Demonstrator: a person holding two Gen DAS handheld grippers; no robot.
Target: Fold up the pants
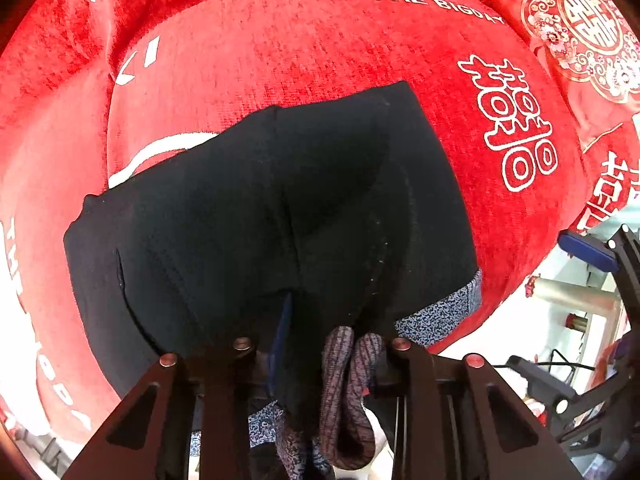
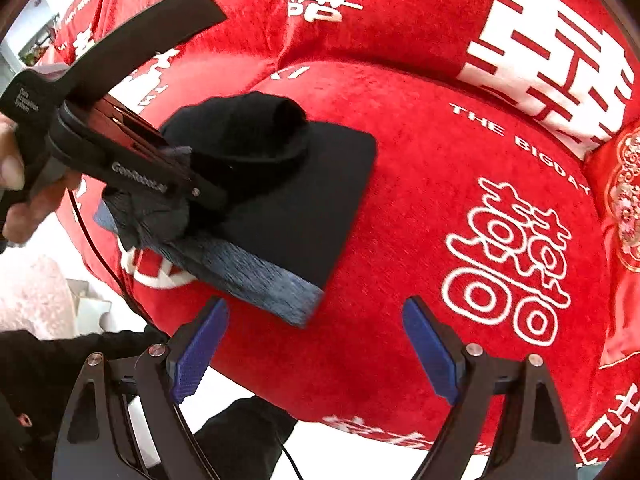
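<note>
Fingers [image 2: 200, 192] of our left gripper [image 1: 320, 354] pinched the pants [image 2: 296, 200] waistband; right gripper [image 2: 316, 344] gaped idle. We needed edges kept aligned.

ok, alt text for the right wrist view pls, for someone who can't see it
The left gripper, held in a bare hand, is clamped on the bunched waistband end of black pants lying partly folded on a red sofa cushion printed with white double-happiness characters. The right gripper hangs open in the foreground, blue pads apart, holding nothing.
</note>
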